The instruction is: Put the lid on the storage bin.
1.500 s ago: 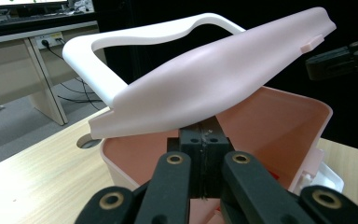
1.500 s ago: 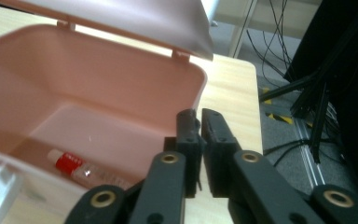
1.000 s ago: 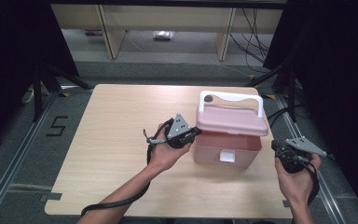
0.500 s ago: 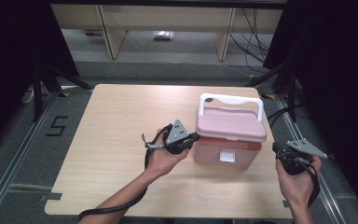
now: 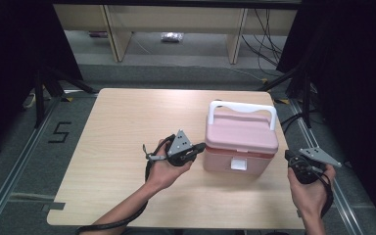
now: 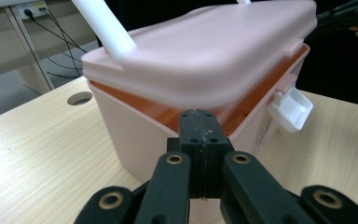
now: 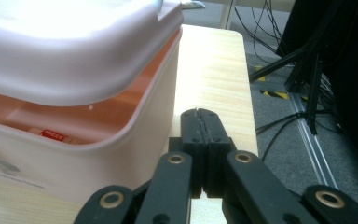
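I have both sets of jaws pressed together on nothing: my left gripper noses up to the left wall of the pink box, my right gripper waits just off its right side. The box sits right of centre on the table, lid slightly ajar, white handle upright, white latch hanging loose in front.

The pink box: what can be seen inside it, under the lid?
In the right gripper view, the lid is ajar over the pink box. Through the gap an orange-lit wall and a small item with a red label show; the lid covers the rest.
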A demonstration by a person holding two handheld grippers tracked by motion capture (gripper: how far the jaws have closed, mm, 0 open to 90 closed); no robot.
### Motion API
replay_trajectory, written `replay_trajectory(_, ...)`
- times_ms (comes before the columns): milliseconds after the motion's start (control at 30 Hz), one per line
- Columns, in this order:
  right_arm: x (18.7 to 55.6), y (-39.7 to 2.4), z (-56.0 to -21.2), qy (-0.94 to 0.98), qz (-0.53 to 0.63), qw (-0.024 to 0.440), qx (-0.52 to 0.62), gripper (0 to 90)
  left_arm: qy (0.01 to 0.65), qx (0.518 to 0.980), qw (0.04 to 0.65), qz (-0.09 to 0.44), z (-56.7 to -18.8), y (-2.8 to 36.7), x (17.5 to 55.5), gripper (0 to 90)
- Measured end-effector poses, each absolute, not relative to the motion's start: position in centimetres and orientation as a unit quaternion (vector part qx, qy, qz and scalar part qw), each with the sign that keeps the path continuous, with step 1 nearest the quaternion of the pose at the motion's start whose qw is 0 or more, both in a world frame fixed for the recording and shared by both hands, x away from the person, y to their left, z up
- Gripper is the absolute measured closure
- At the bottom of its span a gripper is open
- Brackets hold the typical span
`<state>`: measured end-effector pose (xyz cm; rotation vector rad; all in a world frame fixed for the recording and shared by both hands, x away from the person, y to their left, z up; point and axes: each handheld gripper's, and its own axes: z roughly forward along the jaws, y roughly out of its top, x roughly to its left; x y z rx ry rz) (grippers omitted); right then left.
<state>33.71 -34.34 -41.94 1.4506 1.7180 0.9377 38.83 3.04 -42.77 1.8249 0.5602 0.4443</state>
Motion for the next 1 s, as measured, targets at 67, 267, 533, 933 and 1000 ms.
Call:
replay_trajectory(67,33.8,-34.5,-42.0,0.663,0.357,0.347,0.559,90.0,0.236,0.771,0.559,0.194,-42.6,3.6,38.7,90.0)
replay_trajectory(267,33.7,-34.0,-42.2,0.651,0.366,0.331,0.577,90.0,0.244,0.764,0.558,0.213,-42.3,5.6,38.5,89.8)
replay_trajectory(533,34.0,-34.3,-42.7,0.66,0.363,0.344,0.561,87.8,0.263,0.753,0.546,0.257,-42.6,10.2,38.0,86.8)
replay_trajectory(933,34.1,-34.6,-44.2,0.653,0.362,0.337,0.574,86.2,0.328,0.721,0.526,0.309,-45.4,18.6,36.7,84.6)
replay_trajectory(1000,34.0,-34.6,-44.4,0.65,0.367,0.331,0.577,86.0,0.345,0.711,0.524,0.317,-46.3,20.0,36.3,83.6)
